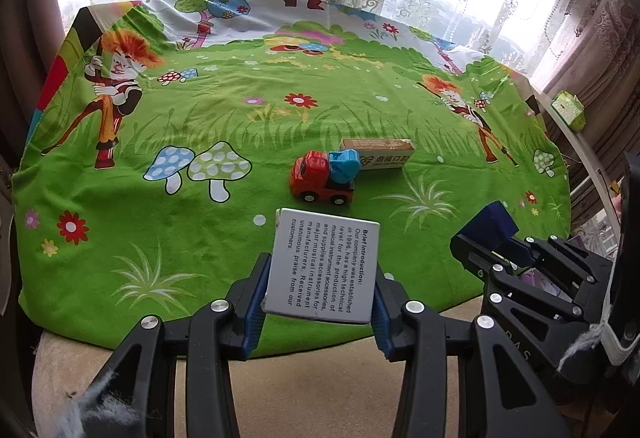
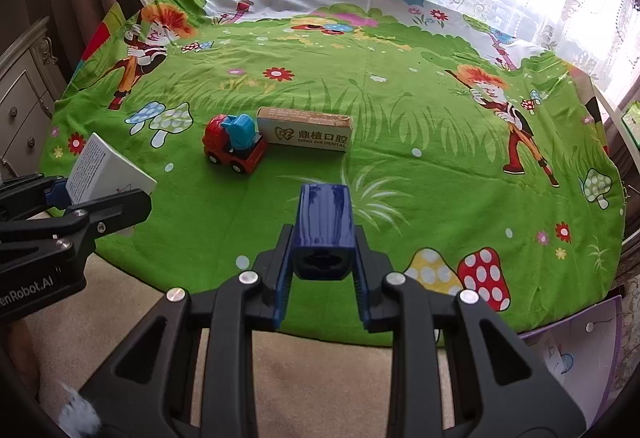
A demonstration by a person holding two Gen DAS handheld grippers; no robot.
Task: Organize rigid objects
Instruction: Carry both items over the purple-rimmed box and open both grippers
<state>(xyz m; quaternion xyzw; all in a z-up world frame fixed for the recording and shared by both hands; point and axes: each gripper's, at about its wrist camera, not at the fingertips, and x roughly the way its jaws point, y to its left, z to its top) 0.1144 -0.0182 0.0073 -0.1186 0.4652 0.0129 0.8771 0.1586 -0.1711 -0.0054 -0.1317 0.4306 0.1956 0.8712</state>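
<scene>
Up close we see our left gripper (image 1: pixel 320 294) pinching a grey box (image 1: pixel 322 265) headed "Brief Introduction", our right gripper (image 2: pixel 323 278) pinching a blue block (image 2: pixel 325 222), both over the table's near edge, mid-table a toy truck (image 2: pixel 234 146) touching a "DING ZHI DENTAL" box (image 2: pixel 306 133), on a green cartoon cloth (image 2: pixel 400 165).

One toy truck (image 2: pixel 234 147), two boxes (image 2: pixel 306 133) (image 1: pixel 324 270), one blue block (image 2: pixel 325 222).
</scene>
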